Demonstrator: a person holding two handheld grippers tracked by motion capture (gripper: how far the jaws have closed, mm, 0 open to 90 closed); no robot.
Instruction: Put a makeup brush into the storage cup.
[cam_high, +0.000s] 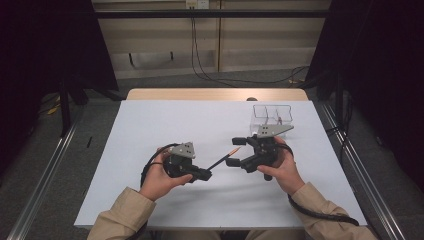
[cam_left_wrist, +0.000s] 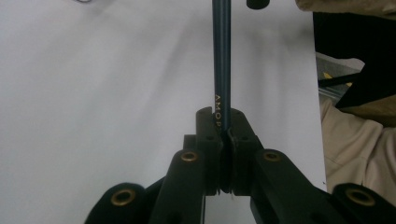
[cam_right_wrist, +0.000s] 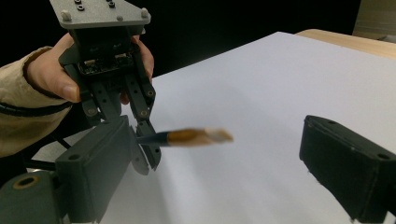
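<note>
L gripper (cam_high: 202, 174) clamped on dark pencil (cam_high: 223, 158), which sticks out toward 2 o'clock, above table (cam_high: 150, 125). R gripper (cam_high: 236, 151) jaws wide apart, pencil's tan end between them, untouched. Clear box (cam_high: 271, 114) at 12 of R.

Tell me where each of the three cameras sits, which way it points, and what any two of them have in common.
High view: above the person's side, looking forward and down on the white table; both forearms, left claw, right claw.
Left gripper view: rides the left claw, looking along its jaws shut on the pencil.
Right gripper view: rides the right claw, jaws open, facing the left claw and its hand.
Shared: all three show the pencil.
</note>
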